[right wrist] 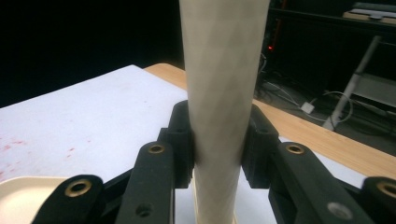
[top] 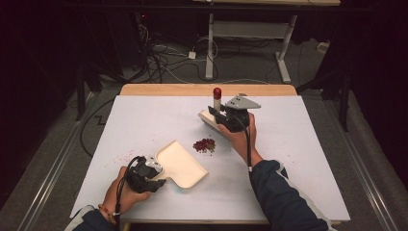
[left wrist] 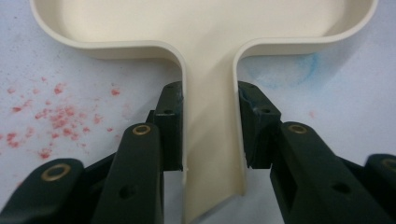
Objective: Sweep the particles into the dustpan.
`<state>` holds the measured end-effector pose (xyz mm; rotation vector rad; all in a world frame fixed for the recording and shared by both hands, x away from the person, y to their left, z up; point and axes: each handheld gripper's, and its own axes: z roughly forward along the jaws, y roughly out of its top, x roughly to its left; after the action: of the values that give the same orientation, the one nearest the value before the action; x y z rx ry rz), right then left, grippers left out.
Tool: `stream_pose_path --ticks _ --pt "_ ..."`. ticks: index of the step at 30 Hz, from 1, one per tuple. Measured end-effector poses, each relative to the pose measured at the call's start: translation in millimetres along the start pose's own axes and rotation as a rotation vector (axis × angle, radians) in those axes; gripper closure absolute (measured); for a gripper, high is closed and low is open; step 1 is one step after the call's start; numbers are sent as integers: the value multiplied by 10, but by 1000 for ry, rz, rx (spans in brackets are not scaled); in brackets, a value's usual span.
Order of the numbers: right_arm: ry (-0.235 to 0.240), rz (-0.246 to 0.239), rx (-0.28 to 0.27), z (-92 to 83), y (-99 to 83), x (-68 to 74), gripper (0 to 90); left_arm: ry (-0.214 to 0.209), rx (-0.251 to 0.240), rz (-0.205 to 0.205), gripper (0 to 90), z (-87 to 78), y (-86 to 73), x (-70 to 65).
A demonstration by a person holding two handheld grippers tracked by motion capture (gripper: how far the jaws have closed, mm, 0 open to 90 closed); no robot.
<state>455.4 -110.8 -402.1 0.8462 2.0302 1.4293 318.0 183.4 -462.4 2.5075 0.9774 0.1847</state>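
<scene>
My left gripper (top: 159,176) (left wrist: 211,109) is shut on the flat handle (left wrist: 212,149) of a cream dustpan (top: 184,166) (left wrist: 201,23), which lies on the white table cover at the front left. My right gripper (top: 220,115) (right wrist: 218,130) is shut on the cream handle (right wrist: 224,70) of a brush (top: 217,100). The handle stands upright with a red tip, and the pale brush head (top: 208,119) is near the table. A small pile of dark red bits (top: 204,145) lies between the dustpan and the brush. A corner of the dustpan (right wrist: 18,196) lies low in the right gripper view.
Faint red specks (top: 127,156) (left wrist: 56,116) stain the white cover left of the dustpan. A wooden table edge (top: 207,89) runs along the far side. Beyond it are cables (top: 163,57) on the floor and a white desk frame (top: 250,33).
</scene>
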Motion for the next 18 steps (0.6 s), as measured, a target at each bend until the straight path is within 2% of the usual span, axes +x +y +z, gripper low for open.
stream_pose_path --ticks 4,13,18 --pt "35 -7 -9 -28 -42 66 693 5 3 1 636 29 39 -14" --pt "60 11 -35 -154 -141 240 685 5 7 -13 637 86 129 -48" --pt "80 12 -49 -216 -185 415 685 4 6 -16 636 95 160 -64"
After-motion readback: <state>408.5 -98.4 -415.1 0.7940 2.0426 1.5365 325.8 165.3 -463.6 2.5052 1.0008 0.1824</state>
